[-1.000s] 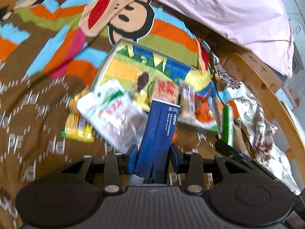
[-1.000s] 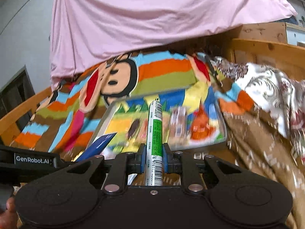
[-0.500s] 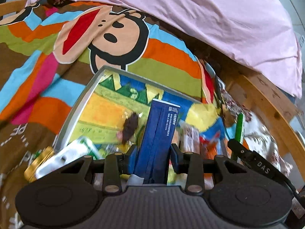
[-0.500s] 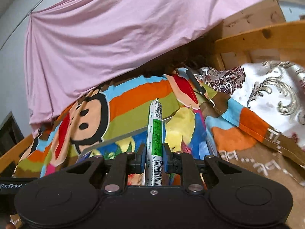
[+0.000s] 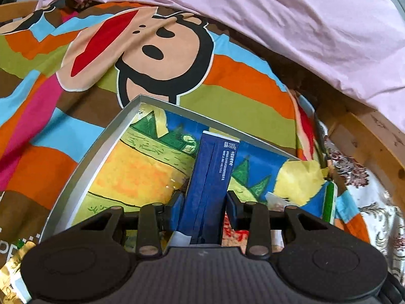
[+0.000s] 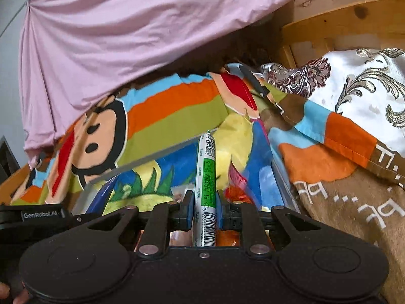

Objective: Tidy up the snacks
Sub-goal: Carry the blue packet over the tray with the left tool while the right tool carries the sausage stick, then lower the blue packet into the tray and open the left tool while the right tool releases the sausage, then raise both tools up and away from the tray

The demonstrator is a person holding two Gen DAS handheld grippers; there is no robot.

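My left gripper [image 5: 203,210] is shut on a dark blue packet [image 5: 212,177] and holds it upright over the picture-printed tray [image 5: 101,152]. My right gripper [image 6: 205,211] is shut on a green-and-white stick pack [image 6: 206,177] and holds it over the tray's right part [image 6: 152,158]. The blue packet shows at the left of the right wrist view [image 6: 101,197], and the stick pack at the right of the left wrist view [image 5: 329,200]. Snack packets in the tray [image 6: 238,177] are partly hidden by the grippers.
The tray lies on a striped monkey-print blanket [image 5: 157,50] on a bed. A pink sheet [image 5: 303,25] hangs behind. A wooden bed frame [image 6: 341,17] and a white patterned cloth [image 6: 367,81] stand to the right. A gold packet [image 5: 12,271] lies off the tray at the lower left.
Both grippers have moved forward over the tray with their packets still held. The loose snacks left of the tray have dropped out of the left wrist view.
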